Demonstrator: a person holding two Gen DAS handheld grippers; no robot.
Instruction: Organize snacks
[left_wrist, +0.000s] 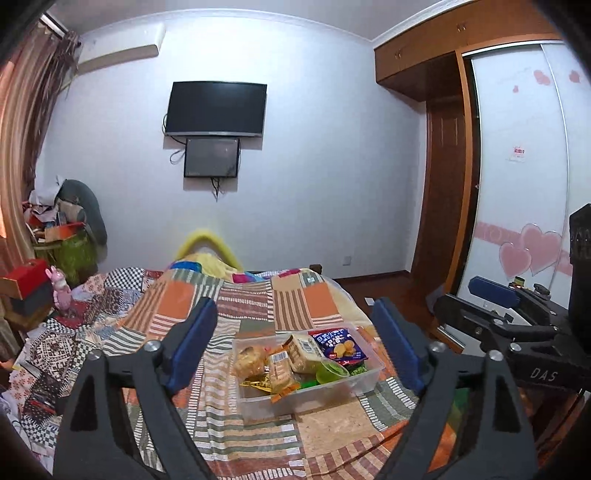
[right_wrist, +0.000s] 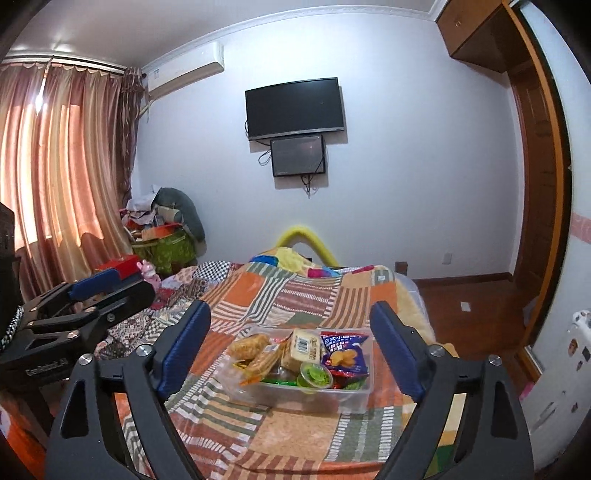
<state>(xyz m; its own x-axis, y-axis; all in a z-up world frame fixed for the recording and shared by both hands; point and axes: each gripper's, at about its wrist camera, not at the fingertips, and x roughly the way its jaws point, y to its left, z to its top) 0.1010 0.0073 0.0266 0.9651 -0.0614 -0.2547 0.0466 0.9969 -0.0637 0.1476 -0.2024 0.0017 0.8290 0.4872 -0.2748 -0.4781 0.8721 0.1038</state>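
Both black blue-padded grippers, left (left_wrist: 295, 343) and right (right_wrist: 291, 343), gape empty above a clear plastic snack-filled box (left_wrist: 365, 380) near the patchwork bed's (left_wrist: 240, 306) foot edge; only the right view shows curtains (right_wrist: 55, 158).

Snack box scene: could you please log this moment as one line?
left claw open | right claw open | snacks in box | box on bed

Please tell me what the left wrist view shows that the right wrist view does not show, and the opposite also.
Only the left wrist view shows the white wardrobe door with pink hearts and the right gripper. Only the right wrist view shows the sunlit curtains and the left gripper. Both show the clear snack box on the patchwork bedspread, the blue chip bag, the green cup and the wall television.
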